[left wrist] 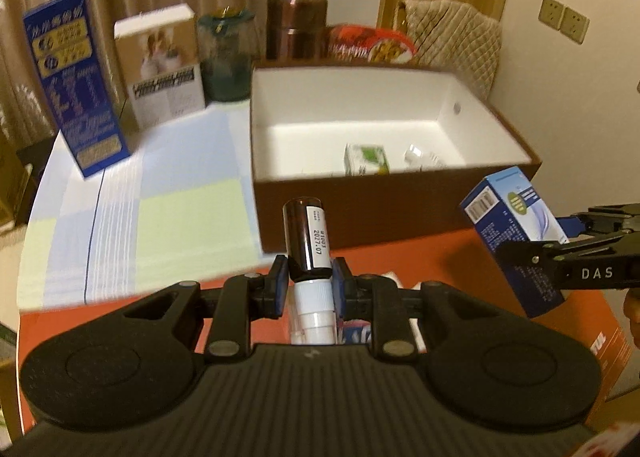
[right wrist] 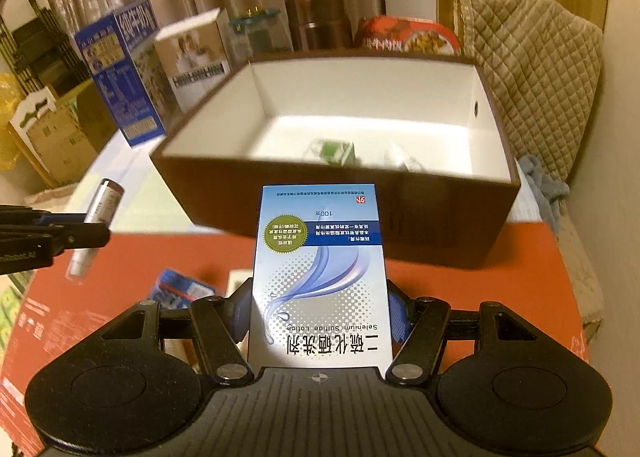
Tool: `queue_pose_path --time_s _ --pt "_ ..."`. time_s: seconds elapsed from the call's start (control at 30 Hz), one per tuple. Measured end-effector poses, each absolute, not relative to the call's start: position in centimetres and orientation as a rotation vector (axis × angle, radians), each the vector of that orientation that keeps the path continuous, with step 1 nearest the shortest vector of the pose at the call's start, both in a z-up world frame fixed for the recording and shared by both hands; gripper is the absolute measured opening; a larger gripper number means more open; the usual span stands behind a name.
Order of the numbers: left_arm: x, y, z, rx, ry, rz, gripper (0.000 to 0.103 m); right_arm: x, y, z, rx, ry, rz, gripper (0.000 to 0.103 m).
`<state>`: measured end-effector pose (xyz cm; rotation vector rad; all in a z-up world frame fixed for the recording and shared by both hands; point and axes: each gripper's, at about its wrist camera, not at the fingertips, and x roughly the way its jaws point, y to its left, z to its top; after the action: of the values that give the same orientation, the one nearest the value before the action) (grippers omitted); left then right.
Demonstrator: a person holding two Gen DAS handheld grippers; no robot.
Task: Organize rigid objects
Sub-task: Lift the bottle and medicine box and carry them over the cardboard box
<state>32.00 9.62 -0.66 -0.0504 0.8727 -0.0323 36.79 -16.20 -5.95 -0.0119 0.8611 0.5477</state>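
Note:
My left gripper (left wrist: 310,281) is shut on a small dark bottle (left wrist: 306,235) with a white cap and a white label, held above the red surface in front of the brown box. My right gripper (right wrist: 320,309) is shut on a blue and white lotion carton (right wrist: 320,277), also raised before the box. In the left wrist view that carton (left wrist: 516,233) hangs at the right; in the right wrist view the bottle (right wrist: 100,217) hangs at the left. The brown box (left wrist: 400,213) has a white inside and holds a green and white packet (left wrist: 366,159) and a small clear item (left wrist: 420,157).
A tall blue carton (left wrist: 76,85), a white carton with a photo (left wrist: 160,61), a teal-lidded jar (left wrist: 226,57), a brown canister (left wrist: 296,25) and a red bowl (left wrist: 372,43) stand behind. A small blue packet (right wrist: 182,289) lies on the red surface (right wrist: 480,289). A quilted cushion (right wrist: 532,69) sits right.

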Motion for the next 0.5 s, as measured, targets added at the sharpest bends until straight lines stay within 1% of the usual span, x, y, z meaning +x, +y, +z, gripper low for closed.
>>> queue_pose_path --time_s 0.5 --pt "40.0 7.5 2.8 -0.021 0.804 -0.089 0.019 43.0 -15.5 -1.0 0.051 0.772 0.597 0.061"
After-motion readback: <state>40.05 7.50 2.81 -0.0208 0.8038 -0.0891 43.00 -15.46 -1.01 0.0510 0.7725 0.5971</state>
